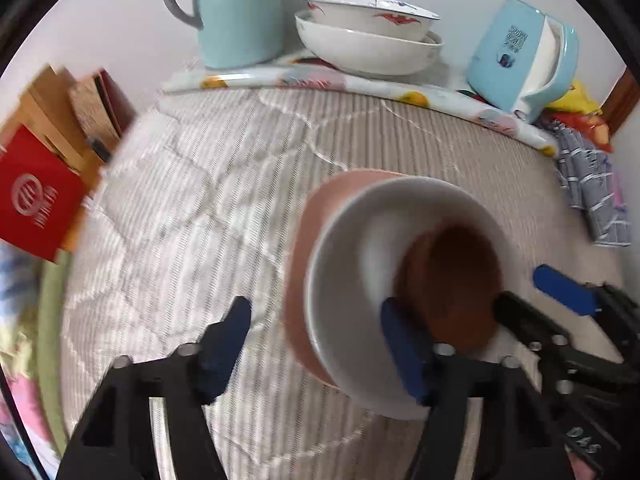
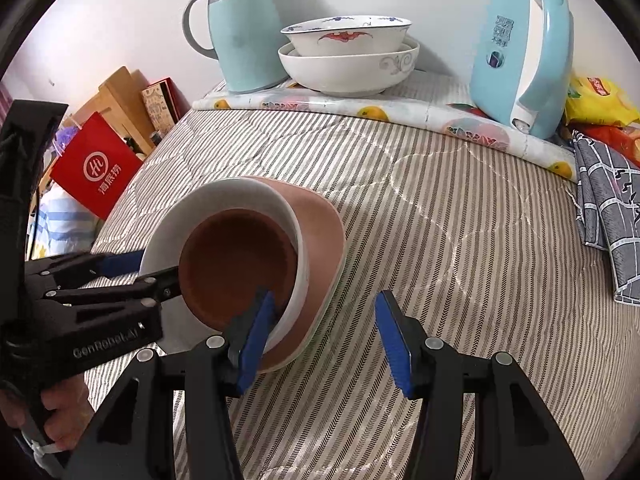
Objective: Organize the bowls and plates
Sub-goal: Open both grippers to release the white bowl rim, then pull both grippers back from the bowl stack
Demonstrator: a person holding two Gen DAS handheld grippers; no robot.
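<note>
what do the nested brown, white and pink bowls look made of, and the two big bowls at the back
Brown bowl: matte, no shine, likely plastic or wood.
White bowl: smooth, faint sheen, probably glazed ceramic or melamine.
Pink bowl: flat satin surface, probably plastic.
Two big bowls: glossy white with painted patterns, likely glazed porcelain.

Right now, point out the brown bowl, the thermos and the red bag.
brown bowl (image 2: 236,264), right wrist view, on its inner bottom.
thermos (image 2: 244,48), right wrist view, on the light blue body below the grey collar.
red bag (image 2: 98,166), right wrist view, on the white round logo.
</note>
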